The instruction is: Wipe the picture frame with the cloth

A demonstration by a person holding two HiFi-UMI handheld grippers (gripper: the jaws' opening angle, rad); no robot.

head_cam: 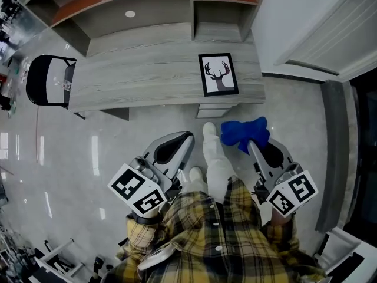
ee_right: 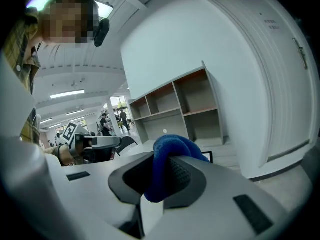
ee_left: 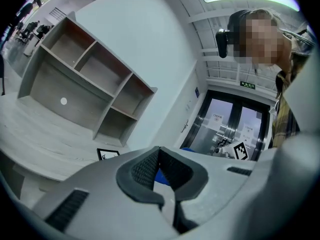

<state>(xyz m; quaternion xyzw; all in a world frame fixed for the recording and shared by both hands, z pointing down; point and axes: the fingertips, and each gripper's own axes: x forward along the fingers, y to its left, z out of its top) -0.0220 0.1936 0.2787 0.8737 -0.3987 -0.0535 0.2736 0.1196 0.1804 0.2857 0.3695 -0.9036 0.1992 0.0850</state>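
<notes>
Progress: wiping not begun; the cloth [head_cam: 244, 132] is picked up, but both grippers hang over the floor short of the desk [head_cam: 147, 69], so by my reading the approach and all the wiping are left
Frame place: the frame [head_cam: 219, 73] sits near the desk's front right edge, seemingly flat, well apart from both grippers
Frame look: black border, white sheet with a black deer head and antlers; no dust or smears can be made out from here
Cloth: blue, bunched, bulging out past the right jaws
Right gripper [head_cam: 252, 145]: jaws clamped on the cloth
Left gripper [head_cam: 187, 137]: jaws pressed together, nothing between them
Desk: pale wood grain, open shelves behind
</notes>
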